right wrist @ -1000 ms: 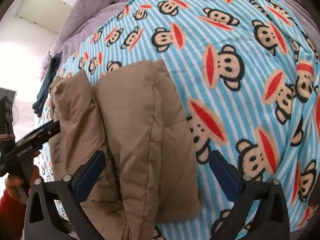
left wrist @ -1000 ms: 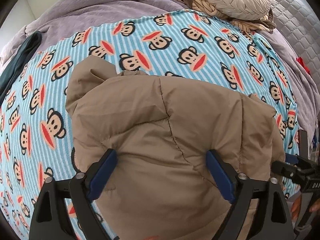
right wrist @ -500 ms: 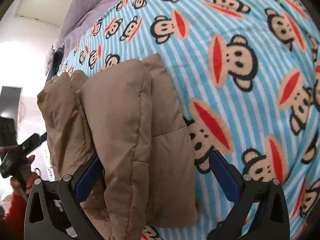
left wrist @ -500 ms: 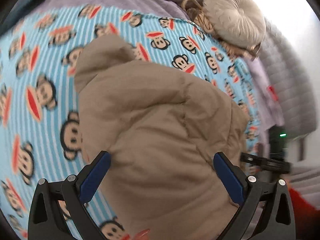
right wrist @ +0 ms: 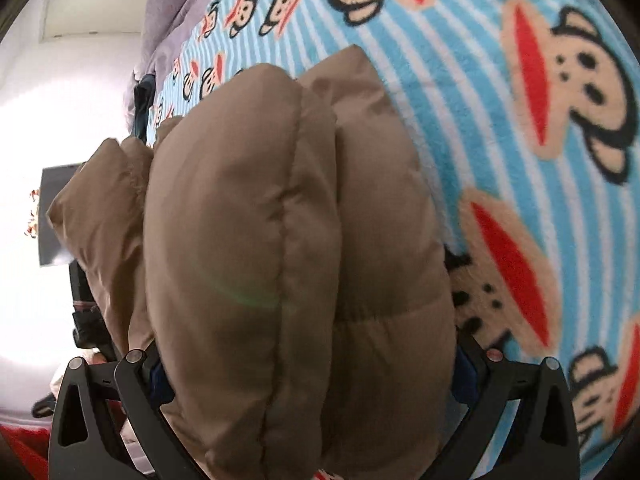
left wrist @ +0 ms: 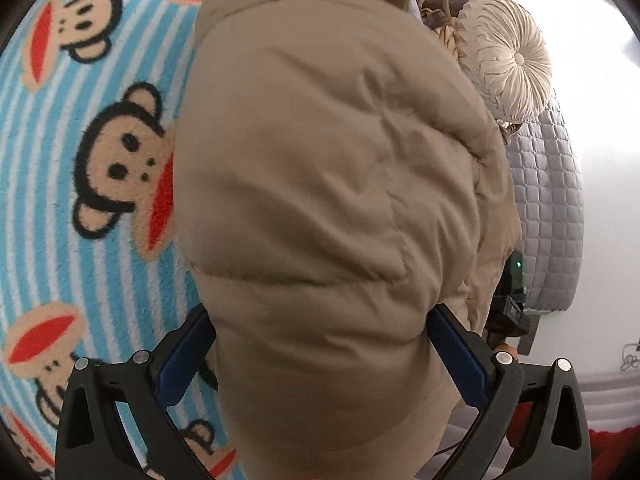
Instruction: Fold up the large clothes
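A tan puffer jacket (left wrist: 320, 200), folded into a thick bundle, lies on the monkey-print blanket (left wrist: 80, 160). My left gripper (left wrist: 320, 344) has its jaws wide apart, one blue pad on each side of the bundle's near end. In the right wrist view the jacket (right wrist: 280, 260) fills the middle, and my right gripper (right wrist: 308, 364) straddles it the same way, jaws wide, pads mostly hidden by the fabric. Whether the pads press the jacket I cannot tell. The right gripper shows at the bundle's far side in the left wrist view (left wrist: 508, 308).
A round cream pleated cushion (left wrist: 508, 56) on a woven basket sits beyond the jacket. A grey quilted cover (left wrist: 552, 208) lies at the right. A dark garment (right wrist: 142, 100) lies at the blanket's far edge. Red sleeves show at the bottom corners.
Both grippers have moved forward so the bundle sits deep between the jaws. The jacket now fills both views and looks raised and tilted against the blanket.
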A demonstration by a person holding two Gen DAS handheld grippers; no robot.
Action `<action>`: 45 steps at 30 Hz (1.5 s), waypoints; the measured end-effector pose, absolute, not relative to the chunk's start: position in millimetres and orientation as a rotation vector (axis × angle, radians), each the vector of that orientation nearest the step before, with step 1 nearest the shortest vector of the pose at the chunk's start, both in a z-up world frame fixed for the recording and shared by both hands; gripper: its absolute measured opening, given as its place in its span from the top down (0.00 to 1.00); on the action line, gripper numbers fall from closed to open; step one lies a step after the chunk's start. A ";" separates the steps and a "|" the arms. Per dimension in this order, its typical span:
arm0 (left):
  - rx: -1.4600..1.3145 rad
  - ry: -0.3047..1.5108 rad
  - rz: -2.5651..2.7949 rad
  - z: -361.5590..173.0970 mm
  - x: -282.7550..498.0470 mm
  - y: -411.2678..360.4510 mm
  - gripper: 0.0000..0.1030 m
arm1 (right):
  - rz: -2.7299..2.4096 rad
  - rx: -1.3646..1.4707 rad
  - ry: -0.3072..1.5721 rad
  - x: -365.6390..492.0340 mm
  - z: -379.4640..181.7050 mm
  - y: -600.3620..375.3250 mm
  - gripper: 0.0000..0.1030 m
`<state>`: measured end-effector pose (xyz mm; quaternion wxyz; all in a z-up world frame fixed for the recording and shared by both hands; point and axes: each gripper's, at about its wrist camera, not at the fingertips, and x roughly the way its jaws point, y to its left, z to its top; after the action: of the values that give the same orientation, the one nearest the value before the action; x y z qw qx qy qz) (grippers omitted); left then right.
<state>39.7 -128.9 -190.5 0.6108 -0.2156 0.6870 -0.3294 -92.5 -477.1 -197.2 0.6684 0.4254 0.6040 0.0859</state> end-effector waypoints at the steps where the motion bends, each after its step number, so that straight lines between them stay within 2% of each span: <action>1: -0.501 1.592 -0.761 -193.0 39.6 -131.5 0.00 | 0.189 0.978 1.362 -90.3 -200.0 -476.6 0.00; 4: -0.506 1.603 -0.762 -197.8 43.3 -141.6 0.00 | 0.161 1.031 1.358 -85.8 -204.9 -475.1 0.01; 6: -0.503 1.591 -0.757 -194.6 42.9 -147.2 0.00 | 0.152 1.063 1.355 -84.6 -205.7 -472.3 0.10; 7: -0.495 1.576 -0.761 -190.3 41.5 -149.5 0.05 | 0.156 1.081 1.351 -84.6 -205.1 -471.5 0.28; 8: -0.486 1.563 -0.768 -185.5 41.1 -148.5 0.10 | 0.165 1.109 1.340 -84.6 -204.4 -469.0 0.41; 11: -0.478 1.523 -0.797 -169.1 40.3 -149.3 0.22 | 0.161 1.126 1.314 -83.1 -193.8 -460.5 0.56; 13: -0.482 1.495 -0.815 -157.1 41.7 -146.2 0.23 | 0.168 1.128 1.294 -81.7 -185.1 -453.6 0.59; 20: -0.499 1.378 -0.818 -111.2 72.9 -117.7 0.23 | 0.255 1.099 1.215 -49.2 -146.4 -415.7 0.59; 27: -0.465 1.275 -0.734 -80.0 127.6 -53.1 0.23 | 0.369 1.075 1.159 28.8 -132.3 -352.5 0.60; 32: -0.434 1.276 -0.620 -95.5 160.2 -14.8 0.23 | 0.408 1.066 1.179 82.4 -152.7 -303.3 0.59; 34: -0.434 1.310 -0.560 -118.6 173.5 -4.0 0.22 | 0.398 1.049 1.216 103.8 -171.3 -284.9 0.59; 36: -0.470 1.327 -0.537 -134.2 180.3 0.7 0.16 | 0.358 1.027 1.260 116.9 -195.3 -274.2 0.57; 37: -0.492 1.325 -0.528 -141.7 183.0 2.1 0.15 | 0.343 1.030 1.267 120.4 -202.2 -273.0 0.53; 42: -0.420 1.296 -0.489 -134.1 173.1 9.0 0.14 | 0.246 0.999 1.291 115.7 -199.7 -278.5 0.39; 43: -0.377 1.274 -0.465 -123.5 169.4 8.7 0.15 | 0.224 0.965 1.287 110.4 -191.8 -280.9 0.38; 45: -0.319 1.220 -0.435 -103.7 162.7 15.7 0.27 | 0.161 0.895 1.242 95.5 -166.4 -290.0 0.38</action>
<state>162.7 15.7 -103.7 0.7857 -0.1481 0.5657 -0.2017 95.5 -290.0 -166.4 0.7183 0.4044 0.5614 0.0729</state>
